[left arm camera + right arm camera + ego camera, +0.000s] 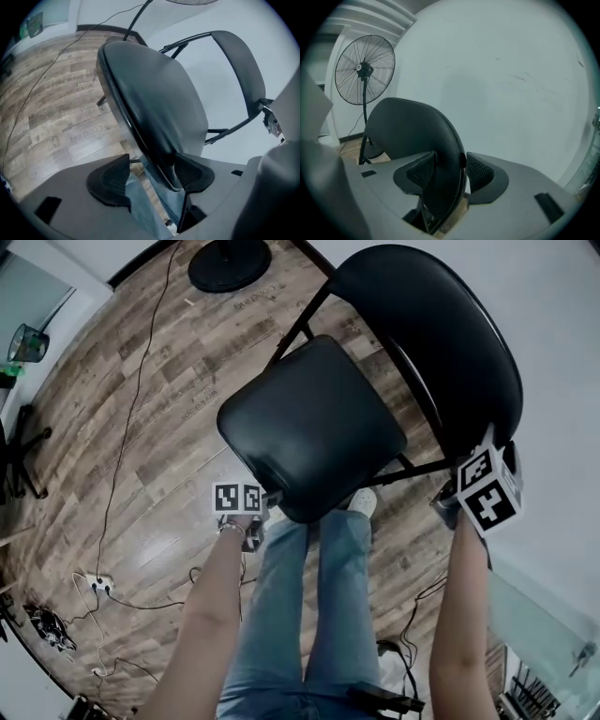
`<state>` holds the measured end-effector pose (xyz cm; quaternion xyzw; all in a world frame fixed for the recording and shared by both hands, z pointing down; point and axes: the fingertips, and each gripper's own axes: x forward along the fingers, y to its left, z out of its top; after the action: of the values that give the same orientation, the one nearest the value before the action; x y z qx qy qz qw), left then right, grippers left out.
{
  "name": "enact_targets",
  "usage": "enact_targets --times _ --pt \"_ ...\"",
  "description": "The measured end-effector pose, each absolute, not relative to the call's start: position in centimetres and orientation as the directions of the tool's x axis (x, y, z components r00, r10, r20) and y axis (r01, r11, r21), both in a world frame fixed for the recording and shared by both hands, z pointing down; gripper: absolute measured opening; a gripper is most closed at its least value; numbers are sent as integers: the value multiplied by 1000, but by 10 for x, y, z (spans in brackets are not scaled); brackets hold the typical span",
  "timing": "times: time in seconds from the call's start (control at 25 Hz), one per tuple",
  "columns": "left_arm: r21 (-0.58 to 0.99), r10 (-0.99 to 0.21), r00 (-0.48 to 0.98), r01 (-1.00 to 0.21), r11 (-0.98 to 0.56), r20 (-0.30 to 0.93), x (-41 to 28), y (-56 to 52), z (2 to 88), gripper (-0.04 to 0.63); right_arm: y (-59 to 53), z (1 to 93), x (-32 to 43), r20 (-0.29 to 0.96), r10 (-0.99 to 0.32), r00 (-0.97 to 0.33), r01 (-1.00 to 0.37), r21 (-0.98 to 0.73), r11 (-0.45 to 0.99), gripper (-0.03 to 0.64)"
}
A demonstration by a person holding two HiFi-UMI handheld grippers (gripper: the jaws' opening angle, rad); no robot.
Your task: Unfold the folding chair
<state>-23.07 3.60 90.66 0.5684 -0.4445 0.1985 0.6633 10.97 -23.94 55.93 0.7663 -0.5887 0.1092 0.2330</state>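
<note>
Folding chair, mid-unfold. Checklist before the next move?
1. Grip of right tongs on backrest: ok, both pads meet its rim.
2. Grip of left tongs on seat: not ok. The front edge lies against one pad and the other stands apart.
3. Seat fully down: cannot tell.
4. Fan base apart from the chair: ok.
5. Legs away from the seat's front edge: cannot tell, they stand close to it.
</note>
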Motion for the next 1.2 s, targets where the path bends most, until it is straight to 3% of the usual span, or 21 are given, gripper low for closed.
enact_targets --times 0.36,0.92,1.2 --pt "466 -231 408 -821 330 883 -235 40 876 441 -229 544 92 495 -844 205 -964 253 -85 196" --pt "430 -290 337 -820 377 896 -234 42 781 448 -169 491 77 570 -819 70 -984 177 39 164" --pt "436 -336 323 -829 350 884 -232 38 732 448 -142 465 76 573 -819 42 -992 122 35 154"
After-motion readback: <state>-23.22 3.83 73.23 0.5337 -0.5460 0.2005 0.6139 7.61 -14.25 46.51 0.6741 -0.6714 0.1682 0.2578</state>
